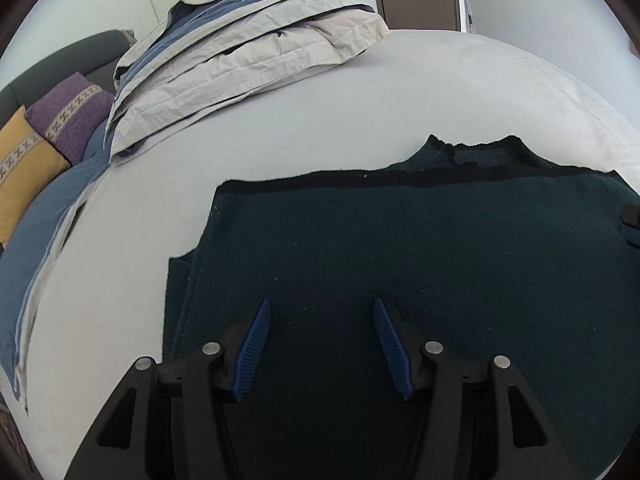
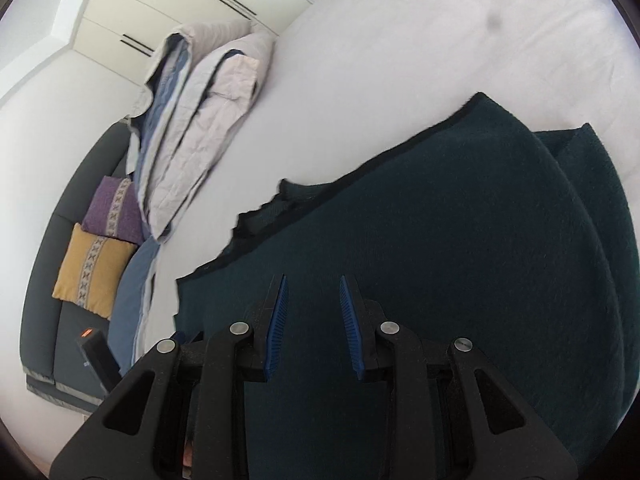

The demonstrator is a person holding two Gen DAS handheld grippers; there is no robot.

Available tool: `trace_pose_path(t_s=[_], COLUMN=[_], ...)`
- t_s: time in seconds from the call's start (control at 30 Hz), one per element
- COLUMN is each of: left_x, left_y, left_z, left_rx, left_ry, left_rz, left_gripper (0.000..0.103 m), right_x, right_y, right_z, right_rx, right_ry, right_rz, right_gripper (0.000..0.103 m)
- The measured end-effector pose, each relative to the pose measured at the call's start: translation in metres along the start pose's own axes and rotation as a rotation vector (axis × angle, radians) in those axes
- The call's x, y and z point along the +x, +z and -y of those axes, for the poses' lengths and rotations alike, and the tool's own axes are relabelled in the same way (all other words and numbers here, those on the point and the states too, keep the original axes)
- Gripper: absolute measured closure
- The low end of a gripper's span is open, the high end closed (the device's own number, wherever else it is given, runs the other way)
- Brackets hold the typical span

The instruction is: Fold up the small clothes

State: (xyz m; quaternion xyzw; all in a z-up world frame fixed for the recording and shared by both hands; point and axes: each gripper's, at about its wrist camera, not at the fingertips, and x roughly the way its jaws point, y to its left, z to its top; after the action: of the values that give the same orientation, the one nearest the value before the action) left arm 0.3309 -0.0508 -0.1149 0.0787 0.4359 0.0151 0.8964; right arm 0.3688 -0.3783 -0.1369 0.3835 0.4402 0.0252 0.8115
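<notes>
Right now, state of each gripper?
Left gripper: open, nothing held, above the dark green sweater.
Right gripper: open, narrower gap, nothing held.

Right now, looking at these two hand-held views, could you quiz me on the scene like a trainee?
1. True or false: the dark green knitted sweater lies folded on the pale sheet.
2. Which cushion sits nearer the quilted beige duvet: A purple, B mustard yellow?
3. Fill in: both pairs of blue ribbed fingers hold ____.

Key: 1 true; 2 A; 3 nothing.
</notes>
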Motion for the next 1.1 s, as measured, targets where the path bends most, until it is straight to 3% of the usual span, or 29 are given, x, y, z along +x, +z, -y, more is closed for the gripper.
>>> trace_pose_path(t_s=[0.1,0.4,0.47,0.53,0.6,0.8,0.93,1.1], left_x=[0.004,0.003,0.001,-0.002,-0.006,-0.027,-0.039,-0.056], left_y=[-0.009,-0.018,-0.021,-0.024,-0.028,-0.052,-0.071,-0.084], left_z=[-0.014,-0.026,-0.029,-0.030,-0.032,-0.049,-0.061,-0.069], left_rx=[-0.052,-0.097,-0.101,-0.098,-0.102,-0.169,-0.184,-0.199], left_ry=[-0.050,-0.112,-0.114,-0.112,-0.111,-0.155,-0.186,-0.196], left_rz=[0.028,0.032,0.027,0.021,0.016,0.015,0.015,0.017], left_gripper=[0.034,0.030,0.029,0.029,0.029,0.030,0.030,0.031], right_x=[-0.001,-0.062,-0.080,-0.099,-0.114,-0.117,-0.097,-0.126], right_y=[0.017,0.037,0.035,0.027,0.012,-0.043,-0.067,-0.071], right_z=[0.041,0.119,0.124,0.122,0.112,0.067,0.067,0.102], right_rx=[0.125,0.244,0.243,0.232,0.197,0.028,-0.003,0.089], right_ry=[0.110,0.074,0.006,-0.015,0.036,0.134,0.070,0.049], right_rz=[0.034,0.210,0.243,0.242,0.235,0.085,0.000,0.102], right_gripper=[0.084,0.091,0.088,0.085,0.084,0.082,0.074,0.075])
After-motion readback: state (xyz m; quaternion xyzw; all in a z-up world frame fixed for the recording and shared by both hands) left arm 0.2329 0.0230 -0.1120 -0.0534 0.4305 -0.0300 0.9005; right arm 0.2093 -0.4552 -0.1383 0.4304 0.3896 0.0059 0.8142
